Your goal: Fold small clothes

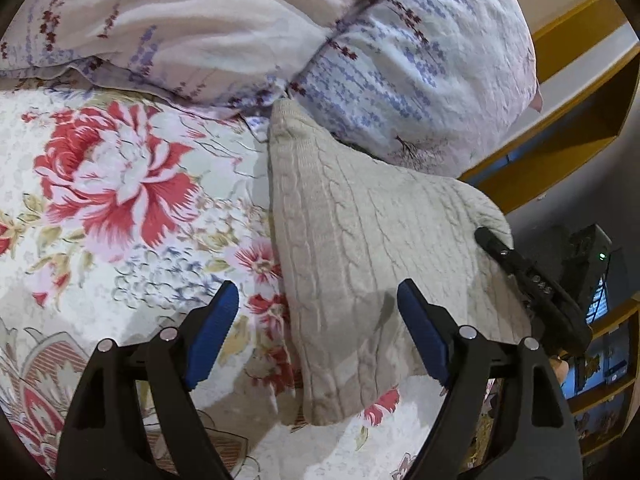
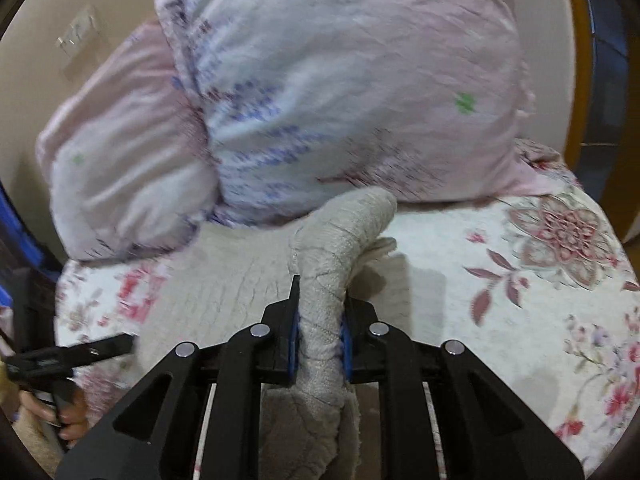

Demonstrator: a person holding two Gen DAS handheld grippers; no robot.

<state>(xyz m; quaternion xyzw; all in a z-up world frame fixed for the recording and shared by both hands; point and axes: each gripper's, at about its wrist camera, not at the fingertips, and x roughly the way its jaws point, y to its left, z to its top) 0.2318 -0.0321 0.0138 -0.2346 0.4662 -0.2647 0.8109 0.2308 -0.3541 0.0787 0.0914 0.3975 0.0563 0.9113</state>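
A beige cable-knit garment [image 1: 352, 232] lies on the floral bedspread [image 1: 120, 184], one side lifted. My left gripper [image 1: 318, 308] is open just above the garment's near edge, holding nothing. My right gripper [image 2: 320, 336] is shut on a bunched fold of the knit garment [image 2: 332, 256] and holds it raised above the bed. The right gripper also shows in the left wrist view [image 1: 520, 268] at the garment's right edge. The left gripper shows in the right wrist view [image 2: 80, 354] at far left, low over the bedspread.
Two pale floral pillows [image 1: 320, 40] lie right behind the garment; they also fill the right wrist view [image 2: 320, 92]. A yellow wooden shelf frame [image 1: 580, 120] and dark equipment [image 1: 588, 264] stand past the bed's right edge. The bedspread [image 2: 520, 280] extends to the right.
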